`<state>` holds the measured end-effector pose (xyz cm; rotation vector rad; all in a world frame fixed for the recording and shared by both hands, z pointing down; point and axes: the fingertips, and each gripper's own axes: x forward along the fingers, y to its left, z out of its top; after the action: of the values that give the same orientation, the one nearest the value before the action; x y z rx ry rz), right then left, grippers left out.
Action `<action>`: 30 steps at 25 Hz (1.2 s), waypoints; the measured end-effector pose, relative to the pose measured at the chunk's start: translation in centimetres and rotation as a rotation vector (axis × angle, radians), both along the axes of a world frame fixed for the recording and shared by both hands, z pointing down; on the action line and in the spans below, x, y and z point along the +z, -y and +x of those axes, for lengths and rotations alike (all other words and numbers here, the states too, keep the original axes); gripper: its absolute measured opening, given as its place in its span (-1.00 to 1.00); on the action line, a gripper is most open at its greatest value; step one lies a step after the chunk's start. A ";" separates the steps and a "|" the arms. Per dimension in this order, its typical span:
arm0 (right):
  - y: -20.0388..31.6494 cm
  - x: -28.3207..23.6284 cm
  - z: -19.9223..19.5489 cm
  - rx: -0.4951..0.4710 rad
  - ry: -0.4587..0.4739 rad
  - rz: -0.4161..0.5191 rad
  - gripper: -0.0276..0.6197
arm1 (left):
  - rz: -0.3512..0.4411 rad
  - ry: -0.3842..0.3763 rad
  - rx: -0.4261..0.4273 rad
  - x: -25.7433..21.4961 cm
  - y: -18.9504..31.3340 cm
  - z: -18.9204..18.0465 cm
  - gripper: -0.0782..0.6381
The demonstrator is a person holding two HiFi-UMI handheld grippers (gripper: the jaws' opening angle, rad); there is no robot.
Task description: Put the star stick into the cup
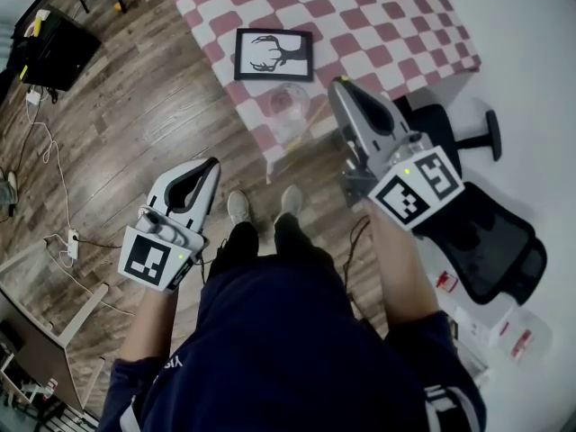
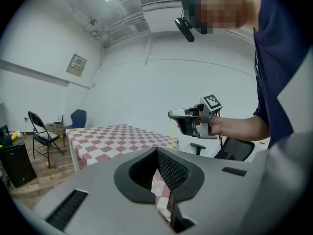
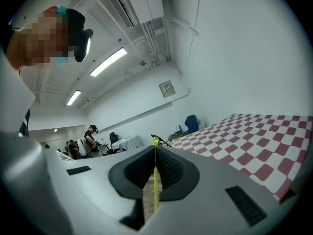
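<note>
Right gripper fingers pinch the thin yellow star stick, near the clear cup (right at the checkered tabletop's corner edge). Left gripper fingers are together and empty, over open wooden floor.

Table: red-and-white check cloth, ahead of both grippers, near corner pointing back between them. On it:
- black-framed antler print, lying flat, ahead and left of the right gripper tips
- clear glass cup, upright by the near corner, just left of the right gripper's jaws, well ahead and right of the left gripper

Floor: wood planks. Power strip with white cable left of the left gripper; black office chair right of the right gripper.
</note>
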<state>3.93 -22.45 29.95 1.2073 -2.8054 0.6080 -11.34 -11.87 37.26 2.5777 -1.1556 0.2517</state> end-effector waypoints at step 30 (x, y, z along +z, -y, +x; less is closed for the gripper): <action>9.2 9.6 -0.5 -0.041 -0.049 -0.112 -0.85 | -0.089 0.031 -0.033 3.4 5.4 1.9 -0.70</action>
<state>3.42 -31.68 39.50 1.1267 -2.7086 0.7115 -9.42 -17.27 40.66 2.4837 -1.1695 0.3297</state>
